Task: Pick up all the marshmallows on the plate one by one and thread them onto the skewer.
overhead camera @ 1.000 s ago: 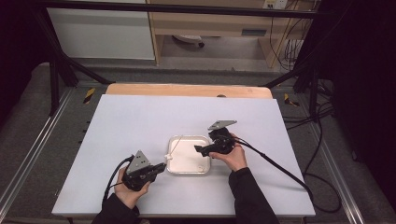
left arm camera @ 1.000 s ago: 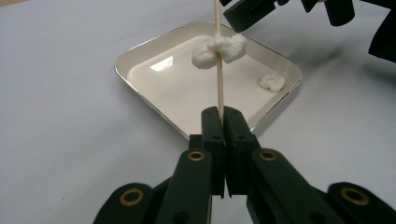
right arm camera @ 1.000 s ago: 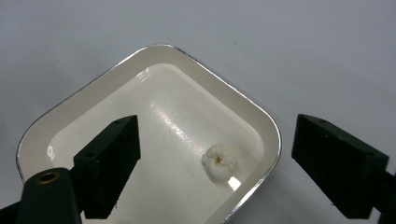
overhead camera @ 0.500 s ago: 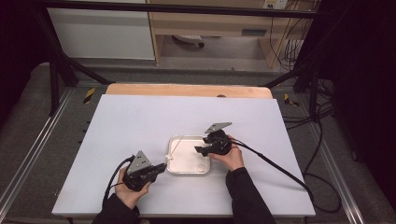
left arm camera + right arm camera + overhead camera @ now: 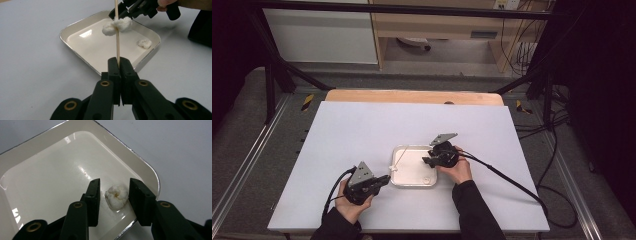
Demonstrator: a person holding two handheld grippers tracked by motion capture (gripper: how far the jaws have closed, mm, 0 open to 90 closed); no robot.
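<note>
A white tray (image 5: 412, 181) with a metal rim (image 5: 75, 51) lies on the table. My left gripper (image 5: 118, 61) (image 5: 386, 178), at the tray's near left corner, is shut on a thin wooden skewer (image 5: 117, 47) that leans over the tray. Two white puffy pieces (image 5: 123, 24) are threaded on the skewer. A third white piece (image 5: 116, 196) (image 5: 145, 43) lies in the tray's corner. My right gripper (image 5: 115, 181) (image 5: 426, 161) reaches down over it, one jaw on each side; the jaws have just been closing, and narrow gaps still show at the pads.
The tray sits on a white table top (image 5: 362, 130) with a wooden strip (image 5: 412, 96) along the far edge. Black cables (image 5: 507, 177) trail from both grippers. Metal frame rails (image 5: 242, 160) run along both sides of the table.
My right gripper has dipped a little toward the tray and shifted slightly left. The left gripper and the skewer have kept still.
</note>
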